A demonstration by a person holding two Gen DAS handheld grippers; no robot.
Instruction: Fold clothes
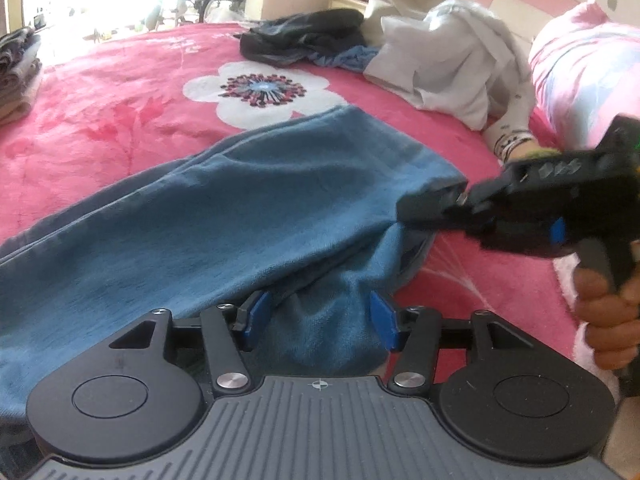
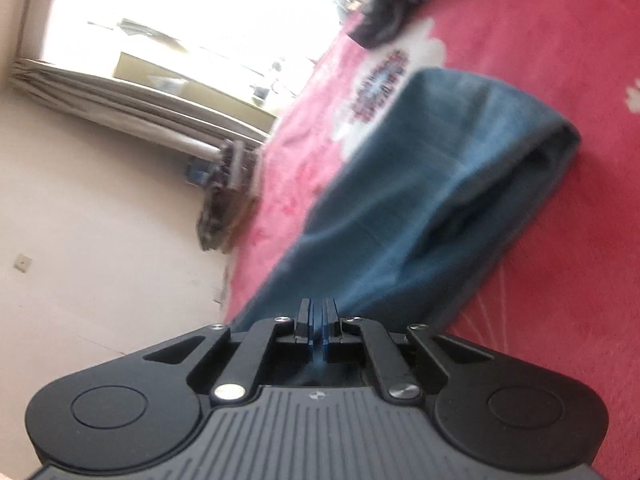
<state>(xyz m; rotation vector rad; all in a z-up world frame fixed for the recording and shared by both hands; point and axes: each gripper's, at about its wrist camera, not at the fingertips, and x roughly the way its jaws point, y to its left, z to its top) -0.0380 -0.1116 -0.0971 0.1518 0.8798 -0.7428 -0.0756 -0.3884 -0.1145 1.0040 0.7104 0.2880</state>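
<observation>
we see the blue garment (image 1: 240, 200) spread across the pink bedspread (image 1: 120, 92), running from about 8 o'clock to 2 o'clock in the left wrist view. our left gripper (image 1: 318, 322) sits at 6 o'clock, its jaws about half open, with a bunched fold of the blue cloth lying between the blue pads (image 1: 382, 320); we cannot tell whether the pads press on it. at 3 o'clock the right gripper (image 1: 424, 206) comes in from the right, held by a hand (image 1: 604, 320), and its tips meet the far corner of the garment.

in the right wrist view the right gripper (image 2: 319, 320) has its jaws pinched together on a thin edge of the blue garment (image 2: 420, 200), which stretches away from the tips toward 1 o'clock and ends in a rounded fold. the pink bedspread (image 2: 560, 320) fills the right side of that view.

beyond the garment, at 12 o'clock in the left view, lies a dark garment (image 1: 304, 36), and at 1 o'clock a heap of pale clothes (image 1: 448, 56). a pillow (image 1: 588, 64) rests at 2 o'clock, and a stack of folded clothes (image 1: 18, 72) stands at 10 o'clock by the bright window (image 2: 192, 12).
</observation>
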